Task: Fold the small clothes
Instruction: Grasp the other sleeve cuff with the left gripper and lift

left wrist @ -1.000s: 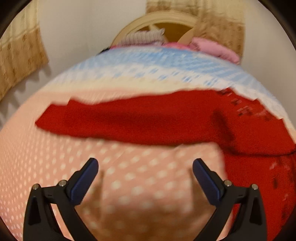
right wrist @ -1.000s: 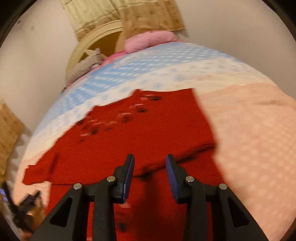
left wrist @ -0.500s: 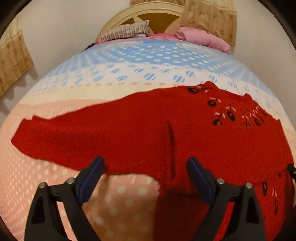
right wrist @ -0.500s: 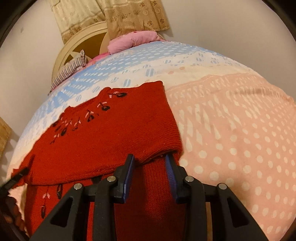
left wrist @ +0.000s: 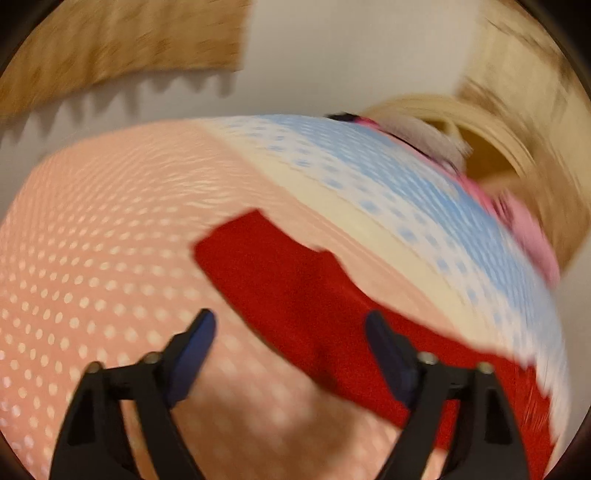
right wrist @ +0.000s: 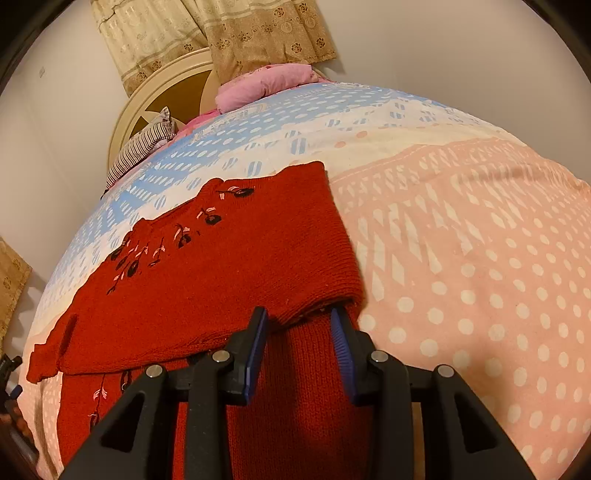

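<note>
Sweater, red knit, lies on the bedspread; no brand, label or readable writing on anything in either view. Black and pink flower embroidery runs along its upper part, from 9 to 12 o'clock of the garment in the right wrist view. Top half is folded over the lower half, fold edge just ahead of the right tongs. Long axis of the folded part runs roughly 8 to 1 o'clock in that view, with one sleeve end reaching out at 8 o'clock. Lower body of the sweater carries on toward 6 o'clock under the tongs.

Right gripper: blue-padded fingers part open, a narrow gap, with red knit lying in the gap. Fingers straddle the fold edge; cannot tell if the pads actually touch the fabric, not clamped.

Left gripper: spread wide, nothing held. Left wrist view is motion-blurred. Sweater there shows as a red band from 11 to 4 o'clock, its squared end at 11 o'clock. One finger sits over pink dotted bedspread, the other over red knit; contact unclear from blur.

Far side, 12 o'clock: pink pillow, striped pillow, round headboard, patterned curtain.
</note>
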